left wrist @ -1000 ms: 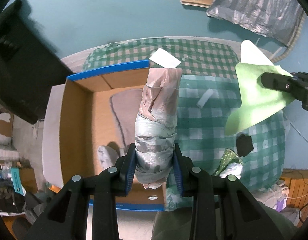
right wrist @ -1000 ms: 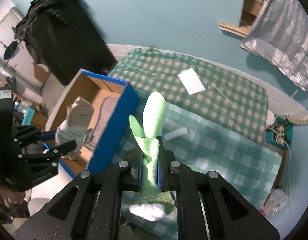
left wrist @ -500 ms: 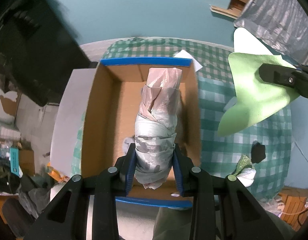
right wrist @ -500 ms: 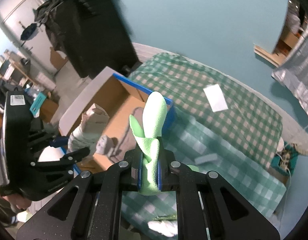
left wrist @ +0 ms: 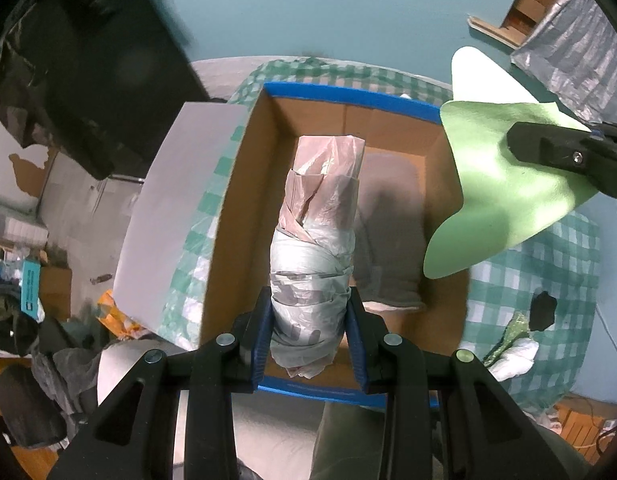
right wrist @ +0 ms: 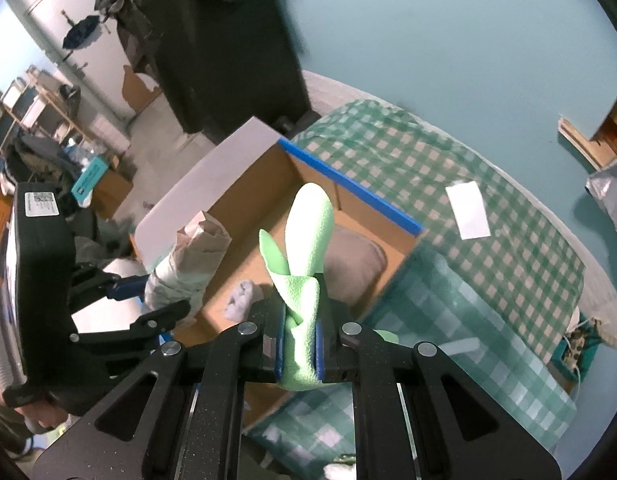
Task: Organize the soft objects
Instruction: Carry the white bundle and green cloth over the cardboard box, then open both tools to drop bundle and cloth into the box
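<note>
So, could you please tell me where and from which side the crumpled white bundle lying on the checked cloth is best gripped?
Grip the white bundle across its puffy white body, coming down from above. It lies low and flat on the checked cloth, so a side approach would catch the cloth. The glittery green strip at its end looks too thin and floppy to hold. Both grippers are full now.

The left gripper [left wrist: 310, 336] is held level, its fingers [left wrist: 261, 332] closed against both sides of a wrapped plastic bundle [left wrist: 316, 232] that stands up between them. The right gripper [right wrist: 300, 344] sits just to its right, fingers [right wrist: 277, 342] pressed tight on a light green cloth [right wrist: 306, 240]. In the right wrist view, the left gripper [right wrist: 148, 300] appears side-on at the left edge.
</note>
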A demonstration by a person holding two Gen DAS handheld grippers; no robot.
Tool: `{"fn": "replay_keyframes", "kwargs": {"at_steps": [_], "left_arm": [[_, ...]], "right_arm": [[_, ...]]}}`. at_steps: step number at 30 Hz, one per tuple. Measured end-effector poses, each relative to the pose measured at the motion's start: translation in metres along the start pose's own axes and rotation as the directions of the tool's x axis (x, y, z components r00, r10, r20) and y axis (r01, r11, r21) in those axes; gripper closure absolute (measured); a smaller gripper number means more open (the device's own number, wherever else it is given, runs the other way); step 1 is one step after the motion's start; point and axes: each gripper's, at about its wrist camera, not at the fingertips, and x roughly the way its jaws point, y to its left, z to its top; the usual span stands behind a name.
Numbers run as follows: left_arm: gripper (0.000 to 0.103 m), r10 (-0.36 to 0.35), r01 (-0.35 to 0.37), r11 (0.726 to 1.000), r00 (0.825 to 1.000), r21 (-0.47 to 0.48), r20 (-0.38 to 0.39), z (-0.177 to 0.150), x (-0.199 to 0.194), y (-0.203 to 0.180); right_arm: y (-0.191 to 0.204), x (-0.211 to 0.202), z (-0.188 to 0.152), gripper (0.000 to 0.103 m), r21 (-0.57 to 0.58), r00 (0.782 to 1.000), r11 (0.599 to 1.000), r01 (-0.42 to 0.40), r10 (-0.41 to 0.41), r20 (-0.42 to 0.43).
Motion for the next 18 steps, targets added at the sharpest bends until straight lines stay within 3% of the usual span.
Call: {"fn": "replay_keyframes", "kwargs": {"at_steps": [10, 13, 14, 15, 17, 18], "left_arm": [[0.067, 0.019, -0.02, 0.999, 0.998, -0.026, -0.052, -0.004, 0.022, 0.023], [0.062, 0.027, -0.029, 0.999, 0.998, -0.026, -0.065, -0.003, 0.026, 0.026], [0.054, 0.034, -0.035, 0.999, 0.998, -0.026, -0.062, -0.003, 0.026, 0.027], [0.05, 0.038, -0.04, 0.999, 0.997, -0.024, -0.061, -0.002, 0.026, 0.027], [0.045, 0.04, -0.042, 0.999, 0.997, -0.025, -0.063, -0.002, 0.026, 0.029], [0.045, 0.043, -0.045, 0.999, 0.997, -0.027, -0.062, -0.001, 0.025, 0.03]], "right_arm": [[0.018, 0.035, 0.008, 0.094, -0.005, 0.998, 1.0, -0.026, 0.026, -0.057], [0.021, 0.043, 0.009, 0.093, 0.0, 0.997, 1.0, -0.027, 0.027, -0.073], [0.022, 0.045, 0.01, 0.092, 0.006, 0.997, 1.0, -0.024, 0.025, -0.075], [0.022, 0.046, 0.01, 0.087, 0.008, 0.997, 1.0, -0.024, 0.025, -0.076], [0.022, 0.047, 0.01, 0.069, 0.011, 0.997, 1.0, -0.02, 0.021, -0.074], [0.022, 0.046, 0.01, 0.055, 0.012, 0.997, 1.0, -0.012, 0.012, -0.07]]}}
